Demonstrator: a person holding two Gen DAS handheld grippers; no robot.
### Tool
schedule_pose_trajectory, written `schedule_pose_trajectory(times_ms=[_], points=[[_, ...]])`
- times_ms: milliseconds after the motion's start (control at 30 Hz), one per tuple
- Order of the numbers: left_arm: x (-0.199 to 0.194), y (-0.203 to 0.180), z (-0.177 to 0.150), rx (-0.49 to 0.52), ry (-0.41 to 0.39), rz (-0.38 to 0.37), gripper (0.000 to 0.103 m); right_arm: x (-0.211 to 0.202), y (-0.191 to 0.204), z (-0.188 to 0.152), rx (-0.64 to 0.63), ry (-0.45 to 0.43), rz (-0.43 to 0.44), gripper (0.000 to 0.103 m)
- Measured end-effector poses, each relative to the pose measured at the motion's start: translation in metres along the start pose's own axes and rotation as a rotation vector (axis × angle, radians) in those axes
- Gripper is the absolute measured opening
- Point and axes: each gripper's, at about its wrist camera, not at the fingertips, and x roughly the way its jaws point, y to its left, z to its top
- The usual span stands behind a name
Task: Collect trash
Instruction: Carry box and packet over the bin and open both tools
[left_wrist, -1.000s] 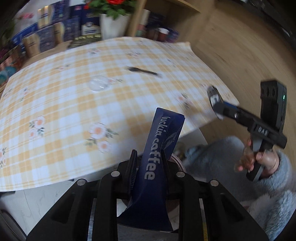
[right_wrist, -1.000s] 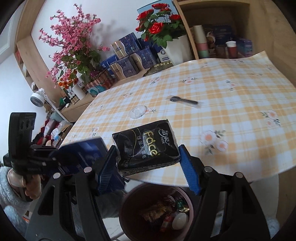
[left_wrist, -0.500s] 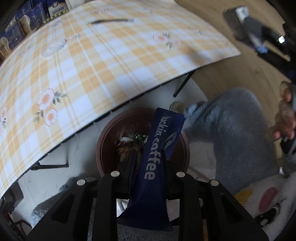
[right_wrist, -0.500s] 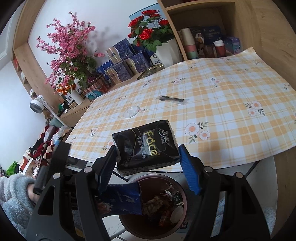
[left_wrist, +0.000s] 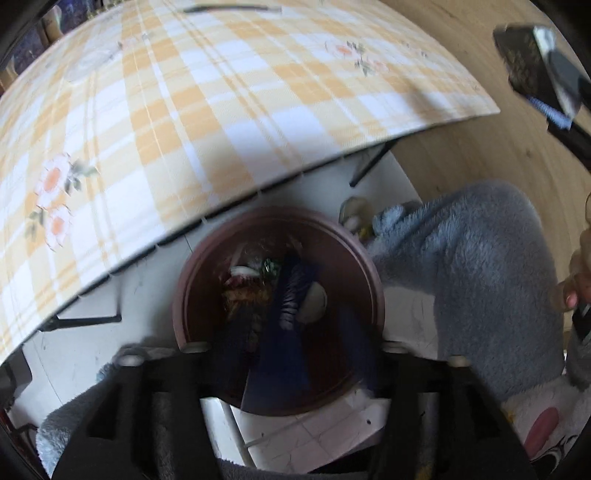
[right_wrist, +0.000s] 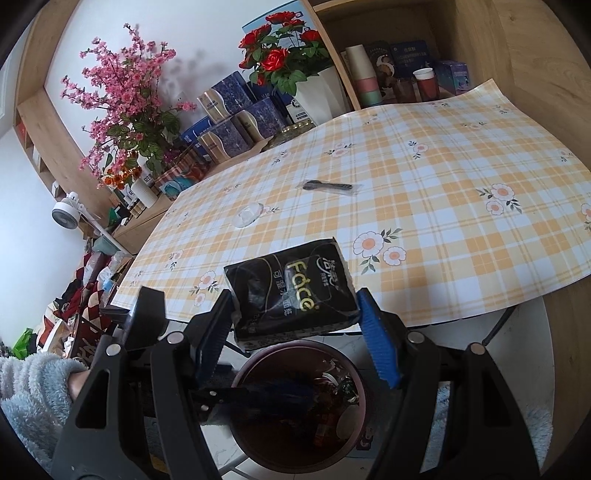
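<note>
My left gripper (left_wrist: 291, 354) had come down from table level to hang right over the brown bin (left_wrist: 192, 295), and its jaws were opening: the blue coffee sachet (left_wrist: 286, 332) that had been pinched between them a second earlier was now loose, blurred, dropping between the spread fingers into the bin just below, onto the wrappers already there. So that piece counted as binned, I judged. From the right wrist view the sachet (right_wrist: 273, 393) showed inside the bin (right_wrist: 354, 369), beneath and a bit left of my right gripper (right_wrist: 295, 314). That one stayed as before: blue pads wide apart but clamped on the black tissue pack (right_wrist: 291, 291), held above the bin's far rim, not yet released. Ahead of it a dark wrapped spoon (right_wrist: 330, 187) and a clear lid (right_wrist: 247, 215) remained on the checked tablecloth (right_wrist: 461, 206), well apart from both tools.
</note>
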Motion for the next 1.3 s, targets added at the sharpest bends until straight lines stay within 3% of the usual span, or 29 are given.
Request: schedule_pose_trajectory(times_ms=[167,400,567,767,1000,1100,1300], points=[[-0.033,0.012,0.007,-0.077,-0.122,-0.017,0.079,0.005,0.000,-0.005,-0.002,0.016,-0.009,0.068],[-0.094,0.035,-0.008,-0.173,-0.351,0.037,0.088,0.021,0.013,-0.024,-0.041,0.073,-0.012,0.068],[-0.130,0.054,-0.035,-0.216,-0.492,0.146,0.090,0.038,0.028,-0.045,-0.075,0.127,0.008,0.068],[-0.152,0.060,-0.072,-0.253,-0.601,0.260,0.093,0.057,0.048,-0.062,-0.116,0.194,0.034,0.068],[-0.141,0.057,-0.109,-0.257,-0.656,0.344,0.094,0.074,0.062,-0.078,-0.161,0.268,0.026,0.068],[-0.140,0.064,-0.116,-0.322,-0.659,0.382,0.094,0.079,0.064,-0.083,-0.170,0.290,0.016,0.068],[-0.131,0.090,-0.113,-0.435,-0.609,0.339,0.095,0.089,0.063,-0.094,-0.172,0.332,-0.001,0.068]])
